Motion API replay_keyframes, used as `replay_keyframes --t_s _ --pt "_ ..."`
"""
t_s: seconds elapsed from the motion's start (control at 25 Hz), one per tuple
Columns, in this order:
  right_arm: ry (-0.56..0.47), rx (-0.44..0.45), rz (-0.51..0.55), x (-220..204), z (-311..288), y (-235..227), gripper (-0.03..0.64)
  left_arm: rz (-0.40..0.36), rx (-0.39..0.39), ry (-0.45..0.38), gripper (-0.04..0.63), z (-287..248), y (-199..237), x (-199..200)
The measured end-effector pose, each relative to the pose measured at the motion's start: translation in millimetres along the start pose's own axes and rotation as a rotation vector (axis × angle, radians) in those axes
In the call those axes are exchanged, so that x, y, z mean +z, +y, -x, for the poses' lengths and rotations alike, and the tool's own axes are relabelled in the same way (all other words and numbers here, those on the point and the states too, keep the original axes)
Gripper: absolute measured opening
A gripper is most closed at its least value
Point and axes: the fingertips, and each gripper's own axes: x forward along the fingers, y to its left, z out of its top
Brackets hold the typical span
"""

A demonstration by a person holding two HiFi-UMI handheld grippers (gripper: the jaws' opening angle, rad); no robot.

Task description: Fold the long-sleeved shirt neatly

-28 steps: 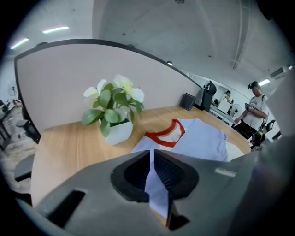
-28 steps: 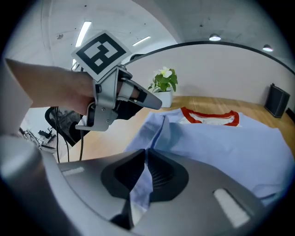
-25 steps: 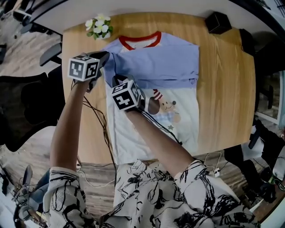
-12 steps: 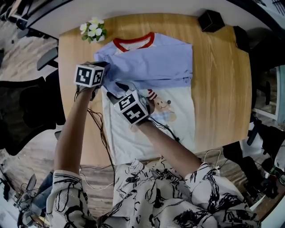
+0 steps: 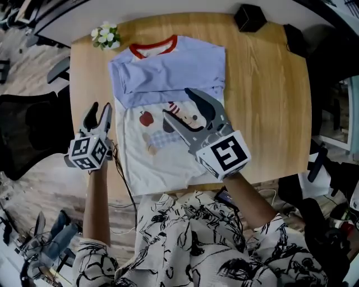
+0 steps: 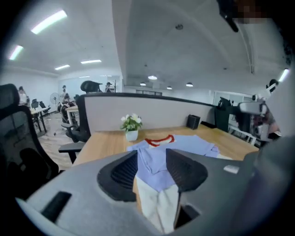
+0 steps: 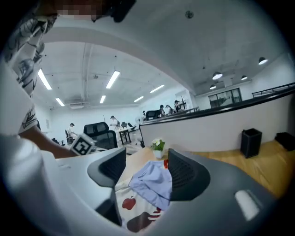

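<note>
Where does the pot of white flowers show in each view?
Head view: flower pot at the top left, on the table.
Left gripper view: flower pot centre, above the jaws.
Right gripper view: flower pot centre, above the jaws.
Shared landmark: the shirt, blue fold.

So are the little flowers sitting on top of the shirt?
No, the flowers stand on the bare wooden table, beside the shirt, not on it.

Bare tabletop (image 5: pixel 269 101) right of shirt (image 5: pixel 168 78); flower pot (image 5: pixel 105 36), black box (image 5: pixel 249 17) at far edge
</note>
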Motion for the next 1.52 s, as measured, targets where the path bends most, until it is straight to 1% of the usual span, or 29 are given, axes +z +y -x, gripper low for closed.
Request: replay_keyframes --t_s 0.12,0.2,0.28,0.4,0.48,0.6,0.72,0.8,0.84,0.92,1.08,1.2,1.36,1.44,1.52 --pt "-0.106 -0.016 -0.005 30 52 -21 0.302 0.019 0.064 -0.104 0.25 71 -30 6" --pt "-0.136 -0.018 0.004 41 81 -30 0.305 0.023 0.096 -0.148 0.274 110 -47 5" --pt "-0.136 -0.03 0.029 46 106 -37 0.307 0.009 0.12 -0.164 0.279 141 -57 2" --pt "-0.114 -0.081 0.061 44 141 -44 0.31 0.001 0.143 -0.158 0.281 175 -62 -7" --pt "-0.098 -0.131 0.073 38 167 -44 0.313 0.006 0.14 -0.167 0.282 195 -63 -11" --pt "-0.072 -0.232 0.103 20 202 -43 0.313 -0.003 0.123 -0.208 0.282 221 -62 -12" --pt "-0.04 -0.364 0.098 -19 234 -40 0.313 -0.001 0.065 -0.219 0.285 246 -66 -27" --pt "0.001 -0.439 0.074 -55 252 -35 0.313 0.003 0.015 -0.187 0.308 260 -68 -50" --pt "0.031 -0.467 0.063 -73 259 -31 0.313 0.012 -0.003 -0.172 0.324 266 -69 -64" --pt "0.089 -0.503 0.039 -109 273 -18 0.316 0.039 -0.023 -0.155 0.328 282 -68 -90" --pt "0.157 -0.535 -0.051 -169 296 10 0.324 0.07 -0.011 -0.126 0.324 311 -57 -141" --pt "0.224 -0.54 -0.086 -210 308 26 0.333 0.104 -0.021 -0.071 0.307 318 -55 -188" --pt "0.344 -0.508 -0.094 -264 305 39 0.336 0.148 -0.041 0.021 0.302 307 -65 -250" --pt "0.4 -0.498 -0.11 -288 305 42 0.336 0.186 -0.059 0.056 0.314 294 -74 -272" --pt "0.452 -0.506 -0.125 -309 308 41 0.336 0.211 -0.064 0.078 0.316 280 -81 -286"
